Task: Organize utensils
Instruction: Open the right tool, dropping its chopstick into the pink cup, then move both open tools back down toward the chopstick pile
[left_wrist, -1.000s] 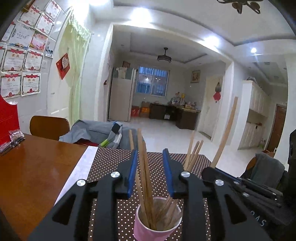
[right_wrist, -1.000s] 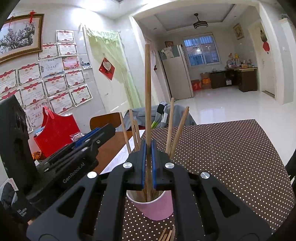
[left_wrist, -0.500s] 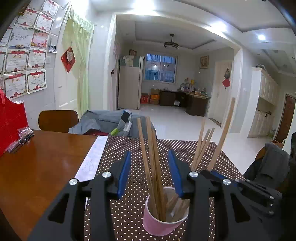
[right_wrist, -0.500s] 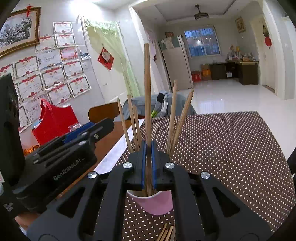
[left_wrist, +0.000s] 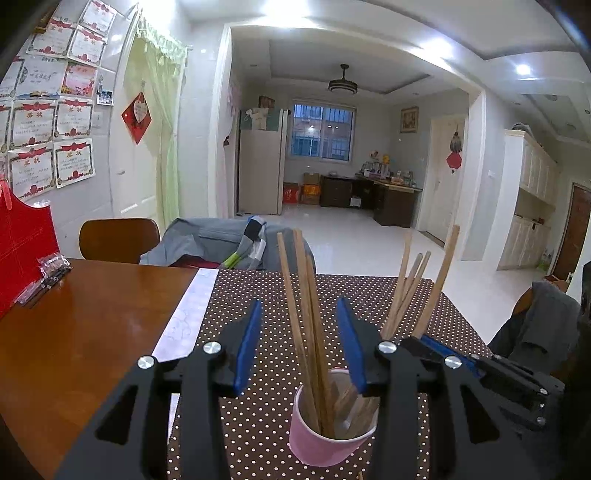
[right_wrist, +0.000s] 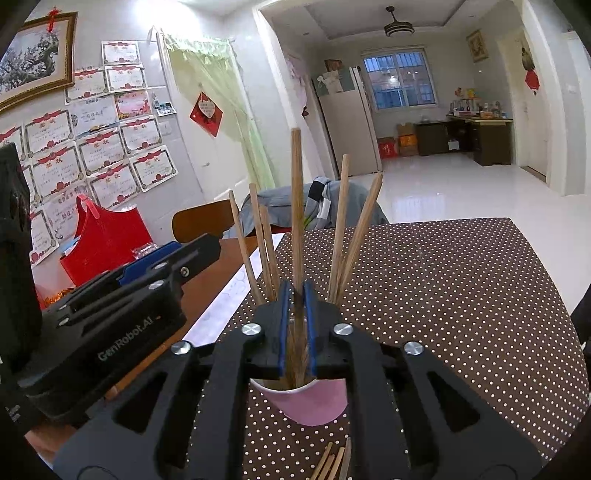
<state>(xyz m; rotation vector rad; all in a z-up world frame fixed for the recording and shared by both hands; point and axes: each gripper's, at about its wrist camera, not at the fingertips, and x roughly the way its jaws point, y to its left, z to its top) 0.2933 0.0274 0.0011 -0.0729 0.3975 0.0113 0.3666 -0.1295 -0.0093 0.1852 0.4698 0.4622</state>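
Chopstick (right_wrist: 296, 206) now stands in cup (right_wrist: 310, 402): right gripper (right_wrist: 295, 314) jaws just eased off it, left gripper (left_wrist: 299, 343) released too, more lie loose.

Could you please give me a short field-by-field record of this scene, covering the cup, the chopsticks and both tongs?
cup: pink cup, upright on the dotted tablecloth
contents: wooden chopsticks standing in it
loose items: more chopsticks lying on the cloth near the cup
left tongs: open, jaws either side of a chopstick bundle, not touching it
right tongs: just been opening, tall chopstick between the jaws
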